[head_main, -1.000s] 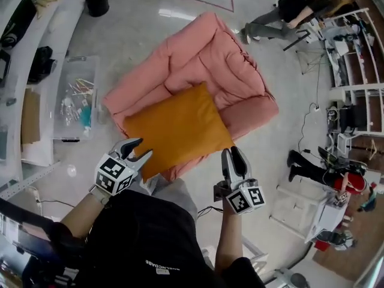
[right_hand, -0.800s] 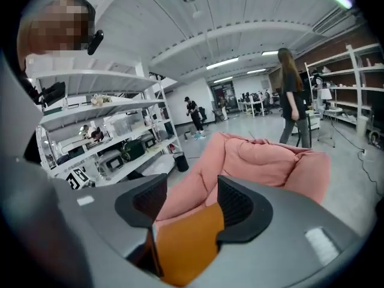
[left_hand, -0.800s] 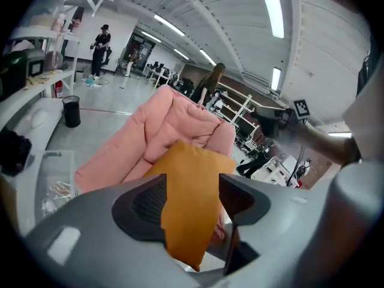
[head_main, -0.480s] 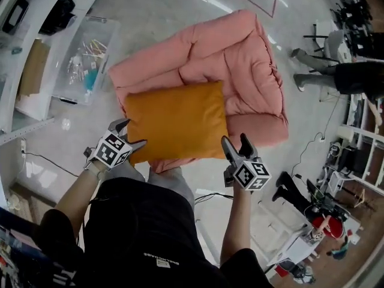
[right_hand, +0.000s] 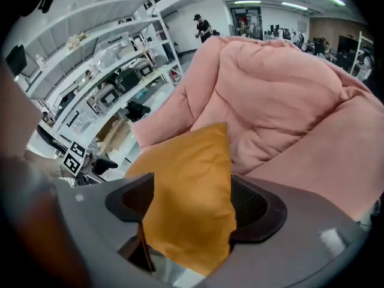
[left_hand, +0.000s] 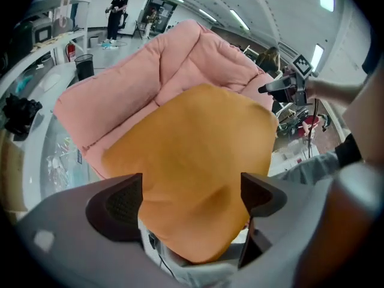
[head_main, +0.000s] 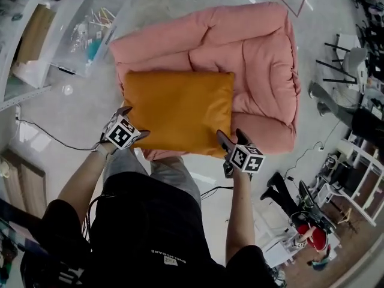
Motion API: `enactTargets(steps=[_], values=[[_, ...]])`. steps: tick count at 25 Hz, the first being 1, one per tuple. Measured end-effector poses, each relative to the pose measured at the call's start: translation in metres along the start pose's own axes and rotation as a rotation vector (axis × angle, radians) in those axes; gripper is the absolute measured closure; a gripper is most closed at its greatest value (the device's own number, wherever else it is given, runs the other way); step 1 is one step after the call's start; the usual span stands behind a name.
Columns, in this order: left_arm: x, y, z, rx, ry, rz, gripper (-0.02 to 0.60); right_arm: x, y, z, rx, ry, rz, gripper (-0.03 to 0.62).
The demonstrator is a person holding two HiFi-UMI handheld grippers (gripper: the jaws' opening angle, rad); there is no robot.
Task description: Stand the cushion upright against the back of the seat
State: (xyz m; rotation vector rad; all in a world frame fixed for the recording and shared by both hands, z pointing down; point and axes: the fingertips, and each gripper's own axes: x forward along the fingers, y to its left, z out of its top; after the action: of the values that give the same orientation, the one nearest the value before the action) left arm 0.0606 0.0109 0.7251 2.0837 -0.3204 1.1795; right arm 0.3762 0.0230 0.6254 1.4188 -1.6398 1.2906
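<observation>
An orange cushion lies flat on the pink padded seat, its near edge hanging over the seat's front. My left gripper is at the cushion's near left corner and my right gripper at its near right corner. In the left gripper view the cushion fills the space between the jaws of the left gripper, which are opening. In the right gripper view a corner of the cushion sits between the jaws of the right gripper, which are also opening. The seat's back rises behind.
A clear plastic box with small items stands on the floor left of the seat, by white shelves. A cable runs along the floor at the left. Chairs and a person's legs are at the right.
Both grippers came down and forward from in front of the seat to the cushion's near corners. Their jaws spread wider. The cushion has not moved on the seat.
</observation>
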Motion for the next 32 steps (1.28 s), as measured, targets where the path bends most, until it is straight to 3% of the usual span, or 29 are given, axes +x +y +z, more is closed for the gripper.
enactTargets(steps=[4, 11, 15, 19, 22, 27, 32], values=[[0.030, 0.005, -0.013, 0.006, 0.047, 0.002, 0.047, 0.023, -0.011, -0.013, -0.014, 0.098, -0.002, 0.189], [0.056, 0.009, -0.039, -0.211, 0.076, -0.097, 0.008, 0.054, -0.019, -0.039, 0.003, 0.225, 0.034, 0.205], [0.068, 0.010, -0.043, -0.223, 0.065, -0.114, 0.011, 0.062, -0.018, -0.046, 0.040, 0.248, 0.062, 0.233], [0.073, 0.009, -0.044, -0.227, 0.064, -0.113, 0.036, 0.067, -0.015, -0.050, 0.038, 0.271, 0.082, 0.282], [0.074, 0.006, -0.044, -0.221, 0.055, -0.106, 0.061, 0.068, -0.007, -0.046, -0.022, 0.256, 0.060, 0.345], [0.066, 0.005, -0.040, -0.212, 0.006, -0.088, 0.150, 0.062, 0.010, -0.036, -0.086, 0.208, 0.049, 0.446], [0.053, 0.005, -0.034, -0.186, -0.045, -0.077, 0.227, 0.044, 0.024, -0.017, -0.144, 0.135, 0.028, 0.480]])
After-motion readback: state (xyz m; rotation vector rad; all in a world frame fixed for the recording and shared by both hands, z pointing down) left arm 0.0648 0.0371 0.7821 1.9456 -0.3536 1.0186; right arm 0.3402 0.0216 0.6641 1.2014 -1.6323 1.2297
